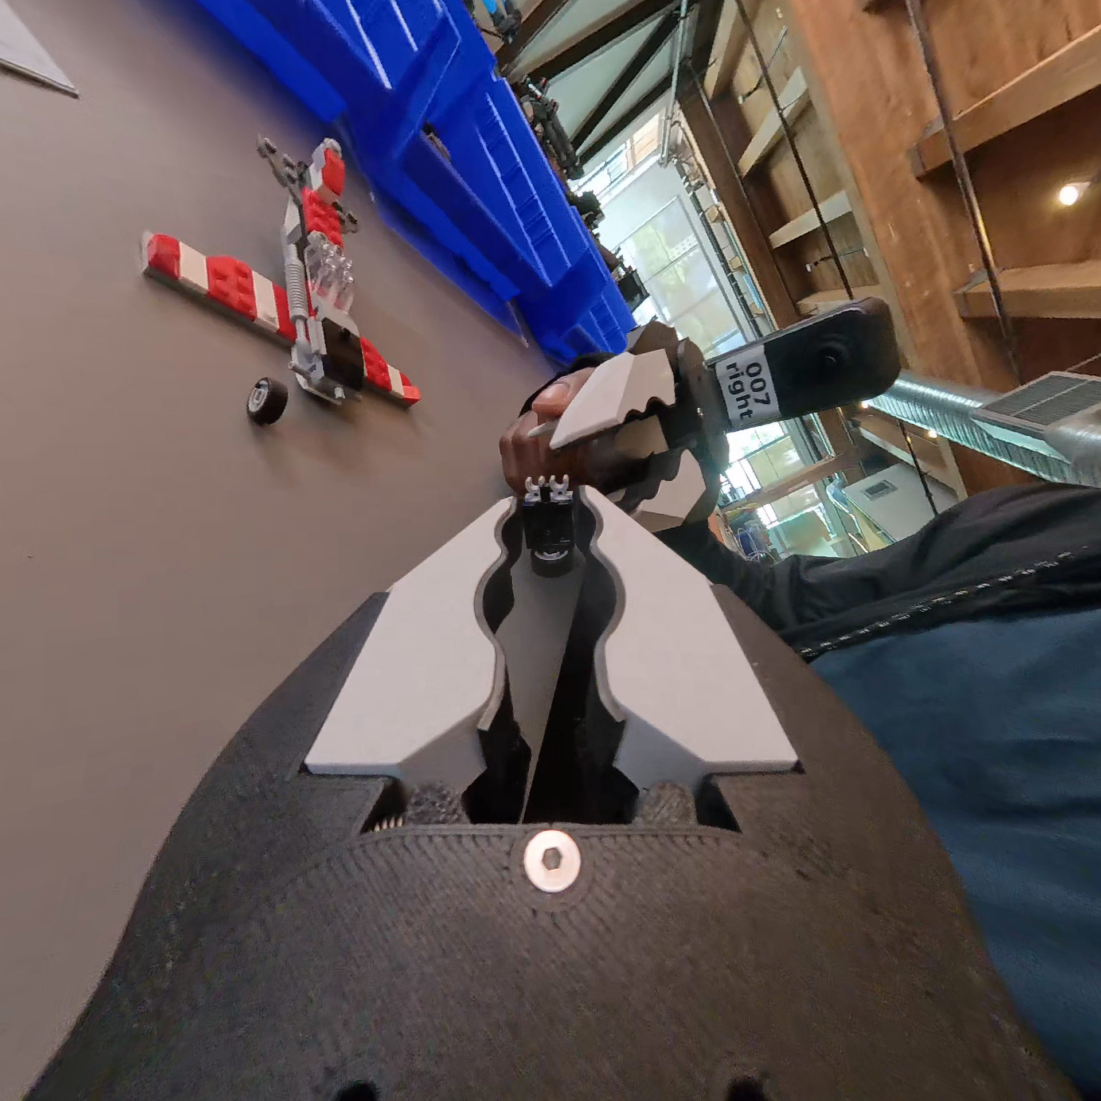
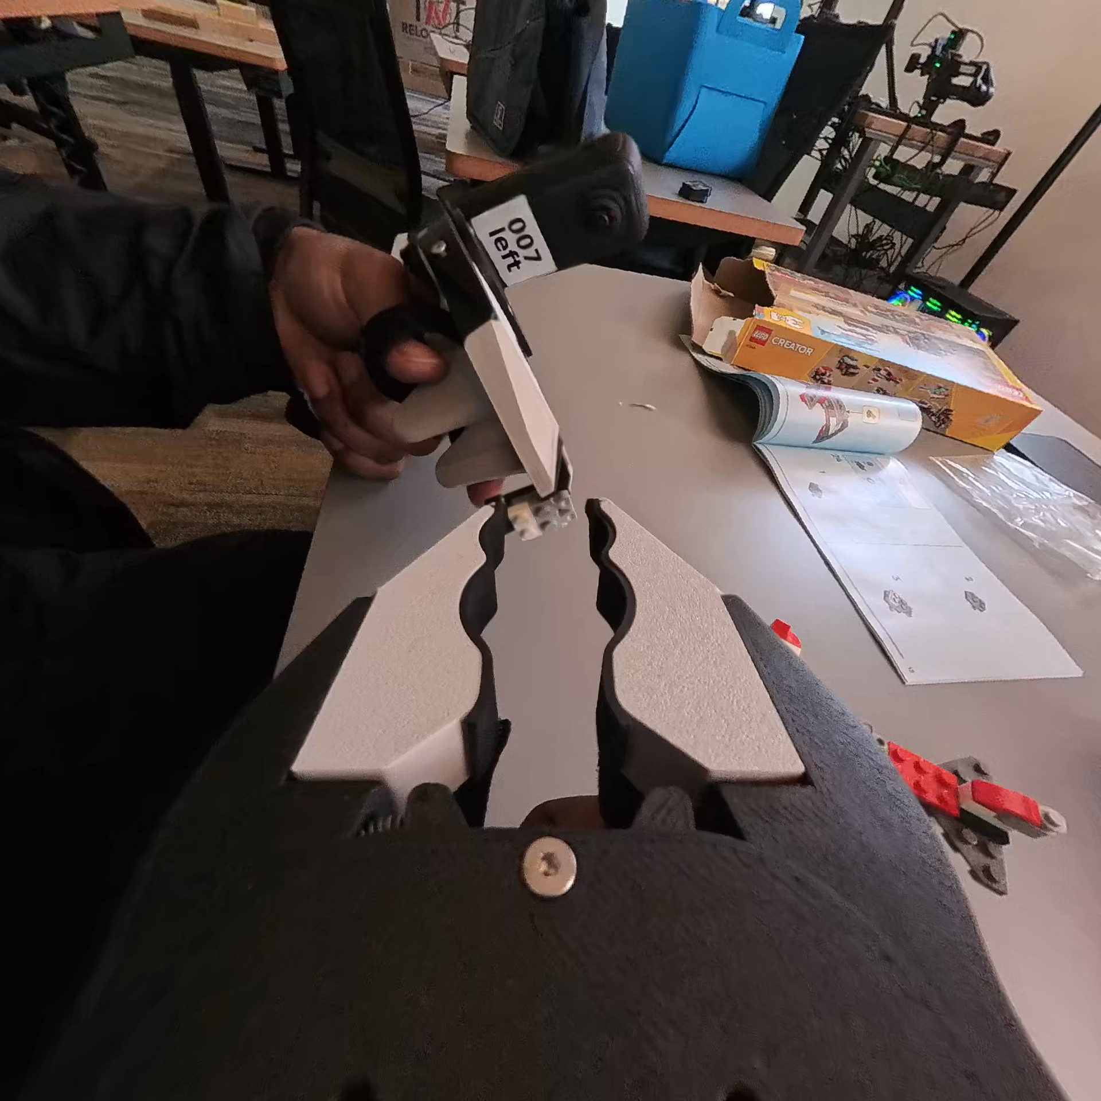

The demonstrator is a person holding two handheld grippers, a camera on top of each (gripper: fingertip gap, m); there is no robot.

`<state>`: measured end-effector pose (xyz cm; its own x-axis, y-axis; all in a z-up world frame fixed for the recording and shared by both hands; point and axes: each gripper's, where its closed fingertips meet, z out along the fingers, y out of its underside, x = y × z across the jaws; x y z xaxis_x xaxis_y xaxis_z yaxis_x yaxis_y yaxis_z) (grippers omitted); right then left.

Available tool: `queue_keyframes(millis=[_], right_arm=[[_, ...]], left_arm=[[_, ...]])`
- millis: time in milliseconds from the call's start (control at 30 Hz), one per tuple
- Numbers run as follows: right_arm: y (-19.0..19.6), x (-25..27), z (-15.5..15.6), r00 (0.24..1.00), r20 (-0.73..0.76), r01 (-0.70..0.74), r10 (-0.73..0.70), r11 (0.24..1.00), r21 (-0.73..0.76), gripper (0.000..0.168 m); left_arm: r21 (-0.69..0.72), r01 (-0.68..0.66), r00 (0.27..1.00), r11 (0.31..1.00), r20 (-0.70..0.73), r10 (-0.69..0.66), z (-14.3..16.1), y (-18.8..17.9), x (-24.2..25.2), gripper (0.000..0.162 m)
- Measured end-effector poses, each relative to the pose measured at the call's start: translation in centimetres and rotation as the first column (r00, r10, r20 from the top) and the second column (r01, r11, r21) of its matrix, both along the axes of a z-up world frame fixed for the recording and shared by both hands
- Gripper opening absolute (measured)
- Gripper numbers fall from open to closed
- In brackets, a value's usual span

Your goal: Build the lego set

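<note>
The left gripper (image 1: 548, 506) pinches a small lego piece (image 1: 548, 524) at its fingertips, held above the counter (image 1: 149, 566). The right gripper (image 2: 539, 512) is spread, its tips just beside that piece. The piece looks light, stiff and small enough to slip or pop apart, so it is best gripped on its flat sides. Only the left wrist view shows the half-built plane (image 1: 310, 286) and loose wheel (image 1: 267, 400); only the right shows the box (image 2: 864, 351) and booklet (image 2: 882, 524).
</note>
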<state>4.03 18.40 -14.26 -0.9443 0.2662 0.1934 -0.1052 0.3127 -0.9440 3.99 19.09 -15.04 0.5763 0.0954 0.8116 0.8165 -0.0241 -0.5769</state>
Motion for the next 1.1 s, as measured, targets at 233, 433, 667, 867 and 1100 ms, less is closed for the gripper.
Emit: queue_keyframes(millis=[233, 433, 667, 867, 1100], right_arm=[[0.0, -0.1, -1.1, 0.998, -0.043, -0.033, 0.035, 0.998, 0.059, 0.029], [-0.4, 0.2, -1.4, 0.996, -0.045, -0.073, 0.076, 0.995, 0.063, 0.029], [-0.3, -0.1, -1.4, 0.997, -0.037, -0.068, 0.070, 0.996, 0.058, 0.023], [0.4, -0.9, -1.0, 0.997, -0.064, -0.032, 0.036, 0.998, 0.056, 0.023], [0.4, -0.8, -0.8, 0.993, -0.105, -0.041, 0.048, 0.997, 0.071, 0.023]], left_arm=[[-0.010, 0.010, 0.999, 1.000, 0.054, -0.009, -0.4, 0.2, 0.1, 0.020], [-0.026, 0.031, 0.997, 0.999, 0.077, -0.029, -0.7, 0.5, 0.3, 0.020], [-0.011, 0.016, 0.996, 1.000, 0.090, -0.015, -0.6, 0.3, 0.0, 0.021], [-0.003, 0.017, 0.996, 1.000, 0.083, -0.017, -0.5, 0.3, 0.0, 0.021], [-0.030, 0.021, 0.998, 0.999, 0.052, -0.019, -0.6, 0.5, 0.2, 0.027]])
